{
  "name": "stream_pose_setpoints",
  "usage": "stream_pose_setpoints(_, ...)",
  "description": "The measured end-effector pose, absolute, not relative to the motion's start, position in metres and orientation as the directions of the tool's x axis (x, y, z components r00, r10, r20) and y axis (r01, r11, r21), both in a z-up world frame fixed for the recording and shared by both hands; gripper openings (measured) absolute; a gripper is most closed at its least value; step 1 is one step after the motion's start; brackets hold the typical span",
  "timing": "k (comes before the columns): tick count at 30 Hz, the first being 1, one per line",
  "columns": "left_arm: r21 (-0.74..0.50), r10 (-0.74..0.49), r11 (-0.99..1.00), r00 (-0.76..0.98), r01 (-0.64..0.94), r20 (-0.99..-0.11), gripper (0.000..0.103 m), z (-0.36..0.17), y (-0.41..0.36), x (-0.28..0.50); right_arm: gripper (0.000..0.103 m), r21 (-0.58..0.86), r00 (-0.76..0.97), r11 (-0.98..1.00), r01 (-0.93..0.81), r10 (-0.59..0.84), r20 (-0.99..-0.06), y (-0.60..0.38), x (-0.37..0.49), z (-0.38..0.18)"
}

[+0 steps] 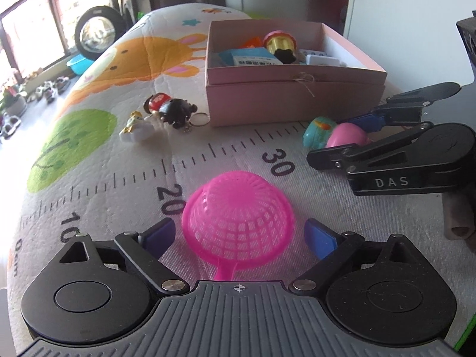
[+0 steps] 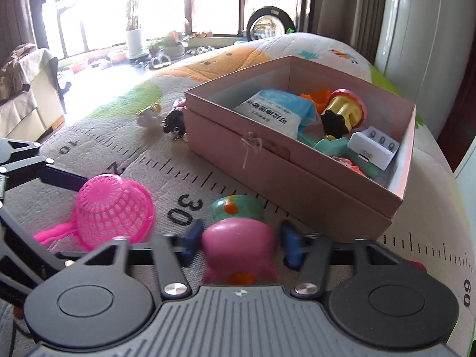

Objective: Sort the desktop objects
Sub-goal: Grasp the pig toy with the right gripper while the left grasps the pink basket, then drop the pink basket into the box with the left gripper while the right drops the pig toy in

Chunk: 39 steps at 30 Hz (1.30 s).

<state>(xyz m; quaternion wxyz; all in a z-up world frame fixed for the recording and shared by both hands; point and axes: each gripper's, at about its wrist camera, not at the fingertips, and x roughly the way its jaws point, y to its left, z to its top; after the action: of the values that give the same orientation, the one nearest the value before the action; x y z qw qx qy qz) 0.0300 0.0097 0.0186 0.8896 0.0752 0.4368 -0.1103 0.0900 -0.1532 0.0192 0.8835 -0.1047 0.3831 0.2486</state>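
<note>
Sieve looks light, springy; my left gripper gapes around it, right gripper pinching the smooth pink toy

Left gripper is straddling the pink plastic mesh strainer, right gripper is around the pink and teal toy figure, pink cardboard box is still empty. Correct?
Not quite: the pink cardboard box is not empty. The right wrist view shows a blue-white packet, a gold and red toy and a white case inside. The rest holds.

Play mat with box, toys
</note>
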Motion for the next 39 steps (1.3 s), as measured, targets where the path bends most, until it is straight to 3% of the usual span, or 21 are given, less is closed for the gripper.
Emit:
stream_pose_setpoints(8,0.045,-0.159,0.956,0.641,0.289,-0.751,0.087,0.026,-0.001,0.028,0.048,0.038,0.631,0.879,-0.476,0.371,-0.681,-0.198,0.057,0.069)
stream_pose_setpoints(15,0.001,-0.284,0.939,0.778,0.344,-0.56,0.087,0.129,-0.014,0.054,0.048,0.052,0.752,0.927,-0.371,0.333,-0.569,-0.256,0.04,0.125)
stream_pose_setpoints(19,-0.022,-0.313,0.937,0.805,0.35,-0.503,0.087,0.165,-0.043,0.105,0.048,0.055,0.787,0.946,-0.32,0.297,-0.541,-0.269,0.043,0.131)
stream_pose_setpoints(26,-0.142,-0.34,0.936,0.723,0.322,-0.602,0.096,0.146,-0.073,0.182,0.048,0.051,0.778,0.955,-0.293,0.269,-0.567,-0.271,0.049,0.115)
stream_pose_setpoints(34,-0.017,-0.235,0.96,0.775,0.279,-0.586,0.101,0.115,-0.003,0.129,0.048,0.106,0.763,0.963,-0.248,0.262,-0.59,-0.284,0.072,0.112)
stream_pose_setpoints(39,-0.058,-0.205,0.974,0.741,0.22,-0.64,0.101,0.086,0.02,0.096,0.049,0.134,0.781,0.943,-0.304,0.327,-0.531,-0.251,0.111,0.136)
